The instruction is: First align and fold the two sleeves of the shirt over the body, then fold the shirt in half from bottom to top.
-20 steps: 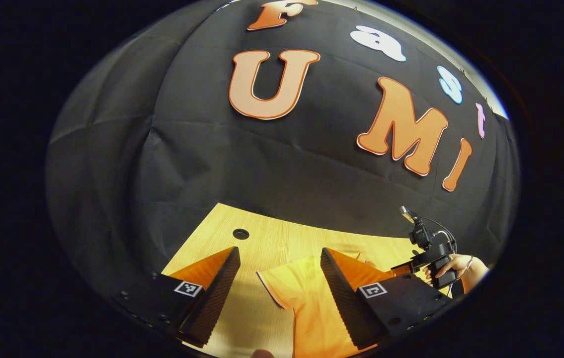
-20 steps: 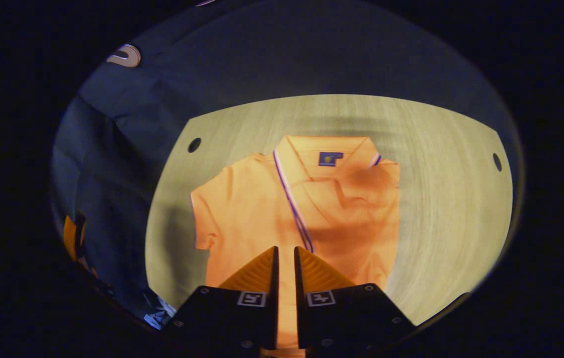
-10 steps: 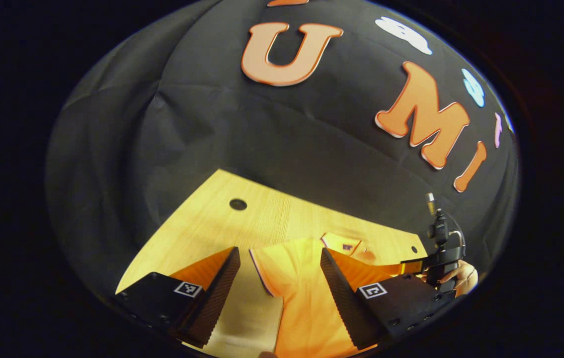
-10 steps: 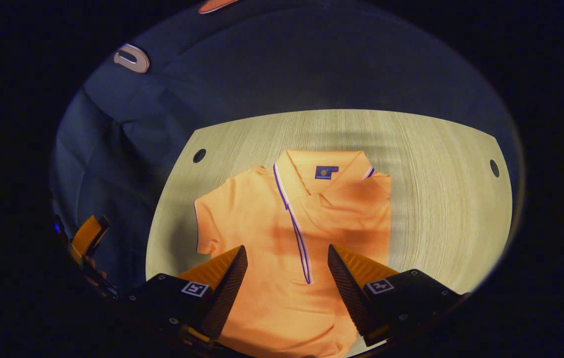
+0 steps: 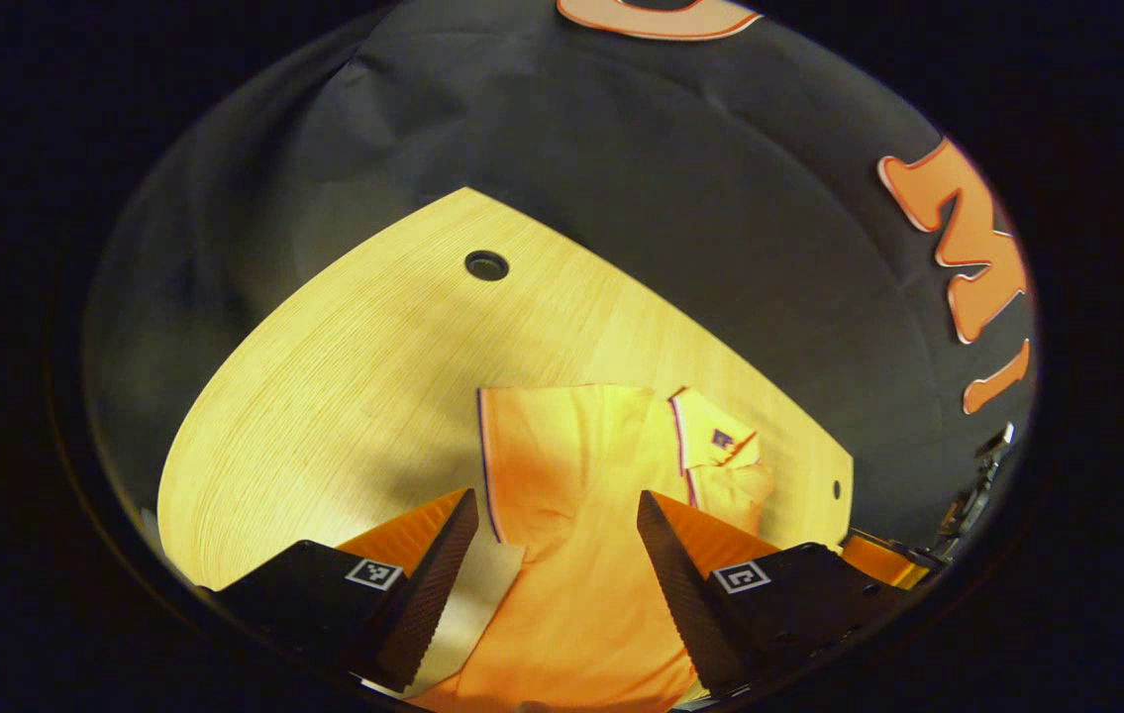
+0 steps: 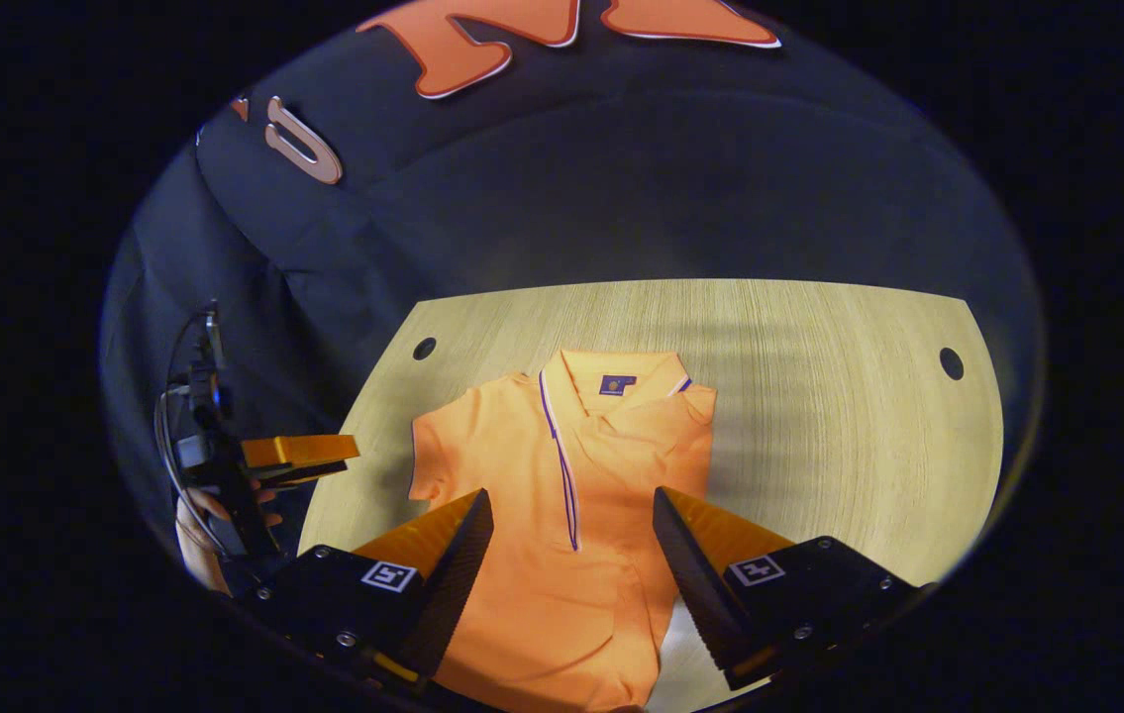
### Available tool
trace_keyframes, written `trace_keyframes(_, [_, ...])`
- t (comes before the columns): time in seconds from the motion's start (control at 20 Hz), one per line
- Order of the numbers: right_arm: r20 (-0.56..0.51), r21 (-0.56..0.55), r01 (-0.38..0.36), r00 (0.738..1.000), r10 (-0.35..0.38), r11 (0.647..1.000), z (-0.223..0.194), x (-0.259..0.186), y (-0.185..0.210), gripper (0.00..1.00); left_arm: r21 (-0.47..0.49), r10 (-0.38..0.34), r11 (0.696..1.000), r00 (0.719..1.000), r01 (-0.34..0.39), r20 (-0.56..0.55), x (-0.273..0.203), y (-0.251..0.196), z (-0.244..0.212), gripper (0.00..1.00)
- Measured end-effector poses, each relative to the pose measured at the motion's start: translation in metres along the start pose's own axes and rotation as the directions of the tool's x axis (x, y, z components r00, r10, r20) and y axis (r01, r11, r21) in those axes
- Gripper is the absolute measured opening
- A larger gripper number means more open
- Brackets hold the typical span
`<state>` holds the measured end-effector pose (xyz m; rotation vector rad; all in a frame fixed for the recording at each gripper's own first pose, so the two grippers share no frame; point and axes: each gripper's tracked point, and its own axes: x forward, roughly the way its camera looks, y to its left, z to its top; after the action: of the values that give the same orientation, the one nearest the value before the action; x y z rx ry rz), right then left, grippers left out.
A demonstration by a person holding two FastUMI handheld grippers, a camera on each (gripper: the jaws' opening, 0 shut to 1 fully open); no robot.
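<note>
Shirt (image 6: 571,515): orange polo, laid flat and face up on the wooden table (image 6: 819,416), collar toward the booth's black cloth wall (image 6: 621,188). A dark-and-white piping line is seen along the placket and collar edge, and a small dark label inside the neck. In the right gripper view, the sleeve on the label's right is seen folded in over the body, giving a straight side edge; the sleeve on the other side (image 6: 431,465) is spread out from the body onto the bare wood. The same spread sleeve (image 5: 512,446) is seen in the left gripper view, its piped hem facing the open tabletop.

Table: light wood grain, with round holes (image 6: 951,363) set near its far corners, one to each side of the shirt's collar.

Right gripper (image 6: 571,505): held above the lower body of the shirt, fingers spread wide, nothing gripped between them; the placket is framed in the gap.

Left gripper (image 5: 557,505): held above the shirt on its spread-sleeve side, fingers likewise parted wide and empty, the sleeve and shoulder cloth showing between them. The same gripper is also seen in the right gripper view (image 6: 299,454), off the table edge beside the spread sleeve, carried by a hand (image 6: 210,525); from that angle its opening cannot be judged.
</note>
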<state>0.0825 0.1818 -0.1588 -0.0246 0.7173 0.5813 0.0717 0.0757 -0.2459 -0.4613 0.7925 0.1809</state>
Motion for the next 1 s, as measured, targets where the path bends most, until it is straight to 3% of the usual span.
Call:
trace_keyframes(0.4, [0.003, 0.065, -0.007, 1.000, 0.007, 0.998, -0.016, -0.032, -0.052, 0.98, 0.018, 0.157, 0.988, 0.977, -0.156, -0.147, 0.061, 0.023, -0.002, 0.98])
trace_keyframes(0.6, [-0.026, 0.097, -0.003, 1.000, 0.006, 0.995, -0.030, -0.032, -0.075, 0.99, 0.113, 0.259, 0.964, 0.952, -0.242, -0.165, 0.078, 0.041, -0.002, 0.98])
trace_keyframes(1.0, [-0.084, 0.129, 0.000, 0.996, 0.011, 0.992, -0.053, -0.027, -0.096, 0.98, 0.111, 0.351, 0.936, 0.911, -0.334, -0.215, 0.098, 0.059, -0.013, 0.98])
